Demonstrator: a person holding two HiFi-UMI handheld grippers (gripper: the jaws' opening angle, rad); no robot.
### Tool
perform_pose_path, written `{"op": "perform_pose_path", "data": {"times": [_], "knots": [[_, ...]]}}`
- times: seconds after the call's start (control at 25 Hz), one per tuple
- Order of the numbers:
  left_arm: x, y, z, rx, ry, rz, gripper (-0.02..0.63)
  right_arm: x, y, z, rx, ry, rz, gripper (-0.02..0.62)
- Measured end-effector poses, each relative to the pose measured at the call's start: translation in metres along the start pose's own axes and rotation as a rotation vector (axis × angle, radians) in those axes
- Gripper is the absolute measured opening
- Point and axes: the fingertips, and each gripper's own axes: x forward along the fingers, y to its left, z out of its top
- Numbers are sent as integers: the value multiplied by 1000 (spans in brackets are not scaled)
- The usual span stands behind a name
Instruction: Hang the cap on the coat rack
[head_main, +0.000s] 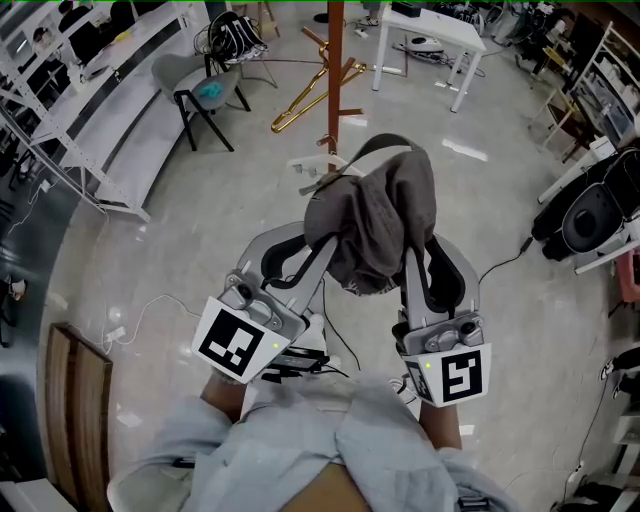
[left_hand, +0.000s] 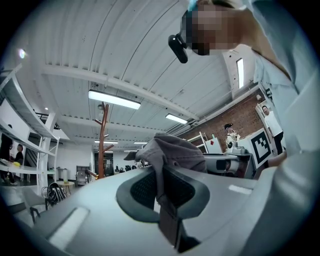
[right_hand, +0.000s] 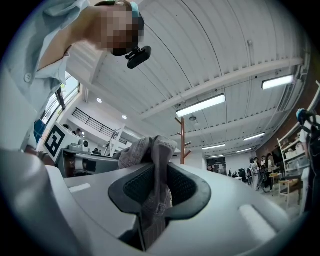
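Cap (head_main: 372, 215), clamped in left gripper (left_hand: 161, 187), right gripper (right_hand: 155, 192)

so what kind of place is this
Likely an open workshop or lab: metal shelving along one wall, a white desk loaded with equipment, and strip lights on a corrugated ceiling.

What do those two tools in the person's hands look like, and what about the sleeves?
The left gripper and right gripper are light grey, with curved arms and black textured pads. Each carries a white cube printed with black square markers. The person wears pale grey sleeves.
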Motion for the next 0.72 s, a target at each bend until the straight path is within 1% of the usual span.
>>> {"op": "perform_pose_path", "data": {"times": [0.12,0.44,0.72], "knots": [[15,13,6,-5,-5,-14,17,16,-10,4,-4,6,-12,83],[28,18,-12,-1,-29,-54,17,18,-18,-15,-23,0,-59,83],[37,22,-22,8,-39,-68,17,22,-23,-25,-36,-7,-76,83]]}}
